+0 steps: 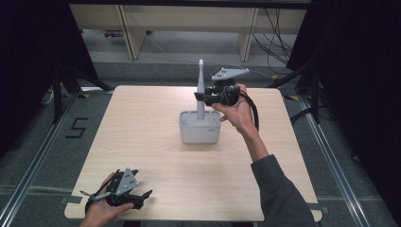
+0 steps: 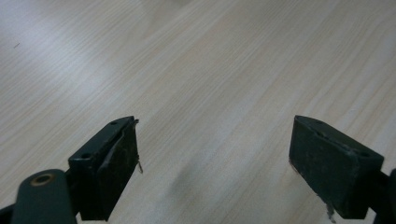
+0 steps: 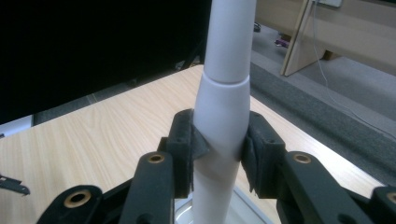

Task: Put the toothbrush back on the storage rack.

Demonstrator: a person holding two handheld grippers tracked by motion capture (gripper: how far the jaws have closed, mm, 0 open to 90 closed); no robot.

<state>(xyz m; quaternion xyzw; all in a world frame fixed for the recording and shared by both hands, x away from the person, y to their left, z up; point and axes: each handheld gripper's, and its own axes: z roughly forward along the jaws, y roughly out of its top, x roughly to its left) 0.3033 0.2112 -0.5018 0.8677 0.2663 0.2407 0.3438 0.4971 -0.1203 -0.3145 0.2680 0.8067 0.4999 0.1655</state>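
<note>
Electric toothbrush (image 1: 200,90): it stands upright, its lower end inside the white holder (image 1: 200,127), and its white handle is clamped between the pads (image 3: 187,149) of my right gripper (image 1: 204,98). In the right gripper view the jaws close on the handle just below the seam where the narrower neck begins; the handle rises straight up past my fingers and the holder's rim lies directly beneath them.

My left gripper (image 1: 142,195) rests at the near edge of the table (image 1: 142,132), well apart from the holder, its jaws spread wide with nothing between them, bare wood ahead of the pads.

Procedure, as I judge it, for the step in hand:
1. Keep the clamp square on the handle, both pads in full contact, so the tapered body cannot slide.
2. Move the toothbrush along its own axis, straight up or down relative to my fingers, to avoid scraping the holder wall.
3. Watch the holder; if it lifts or tips with the handle, steady it with my left gripper.
</note>
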